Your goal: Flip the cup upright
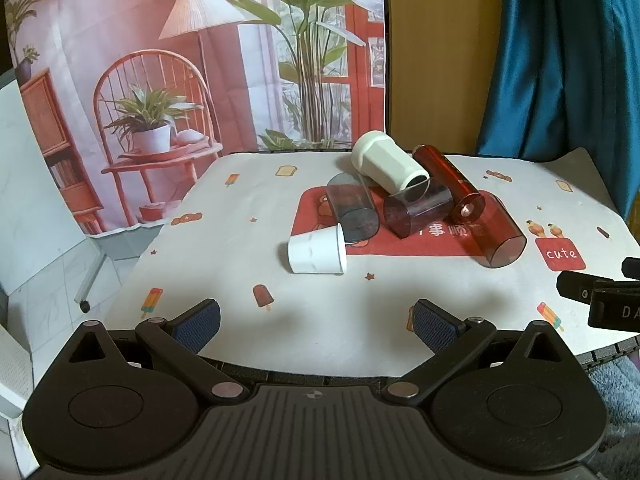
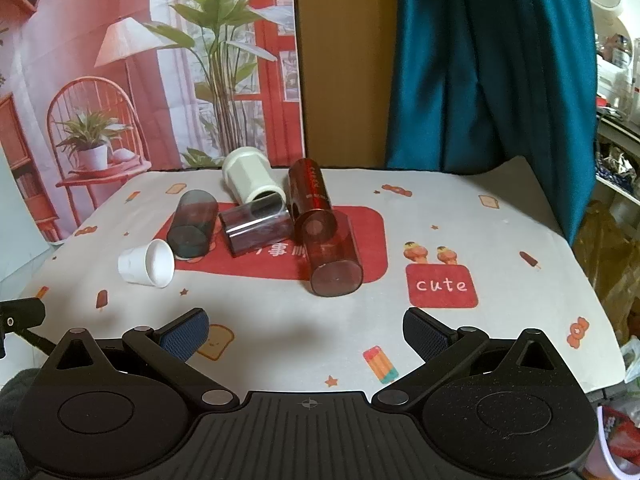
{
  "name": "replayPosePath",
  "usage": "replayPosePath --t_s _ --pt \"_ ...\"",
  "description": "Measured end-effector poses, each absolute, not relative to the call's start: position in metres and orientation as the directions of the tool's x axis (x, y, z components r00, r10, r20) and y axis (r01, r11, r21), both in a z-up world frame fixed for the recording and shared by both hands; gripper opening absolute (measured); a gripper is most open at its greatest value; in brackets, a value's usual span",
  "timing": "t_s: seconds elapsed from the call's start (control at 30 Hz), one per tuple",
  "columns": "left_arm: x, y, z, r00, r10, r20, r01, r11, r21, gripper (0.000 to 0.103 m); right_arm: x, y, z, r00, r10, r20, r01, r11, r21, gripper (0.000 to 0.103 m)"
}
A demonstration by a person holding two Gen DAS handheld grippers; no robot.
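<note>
The small white cup point(image 1: 317, 250) lies on its side on the tablecloth point(image 1: 240, 208), ahead of the left gripper point(image 1: 316, 322) and a little to its left of centre, its mouth turned toward the right gripper's side; it is the nearest cup to the left gripper and sits free of the pile on its near side, which I judge makes it the easiest one to take and stand up first. From the right gripper point(image 2: 306, 330) it lies ahead and well to the left. Just beyond it, touching or nearly so, lies the grey tinted cup point(image 1: 352, 210), then the dark purple cup point(image 1: 416, 210), the cream cup point(image 1: 386, 162) behind them, and two reddish-brown cups point(image 1: 500, 236) crossing each other toward the right, all tipped over on the red mat point(image 1: 420, 244). The crowding matters: a grasp pushed too deep would likely knock the grey cup. Both grippers hover over the near tablecloth, jaws spread wide, holding nothing. A printed backdrop point(image 1: 160, 80) and a teal curtain point(image 1: 560, 60) hang behind the table.
</note>
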State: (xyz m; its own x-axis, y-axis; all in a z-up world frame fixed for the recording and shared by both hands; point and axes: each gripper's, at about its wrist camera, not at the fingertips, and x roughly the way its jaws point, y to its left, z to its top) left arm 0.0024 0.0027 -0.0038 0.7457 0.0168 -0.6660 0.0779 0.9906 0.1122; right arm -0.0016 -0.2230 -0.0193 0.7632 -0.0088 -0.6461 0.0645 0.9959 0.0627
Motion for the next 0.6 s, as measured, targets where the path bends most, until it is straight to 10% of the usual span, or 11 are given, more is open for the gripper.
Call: replayPosePath --t_s 0.6 --pt "0.0034 0.0021 -0.0037 0.74 0.02 -0.672 0.076 0.991 0.113 0.103 -0.0018 -0.2227 -0.0196 0.763 -0.007 -0.647 0.062 0.996 0.062 0.103"
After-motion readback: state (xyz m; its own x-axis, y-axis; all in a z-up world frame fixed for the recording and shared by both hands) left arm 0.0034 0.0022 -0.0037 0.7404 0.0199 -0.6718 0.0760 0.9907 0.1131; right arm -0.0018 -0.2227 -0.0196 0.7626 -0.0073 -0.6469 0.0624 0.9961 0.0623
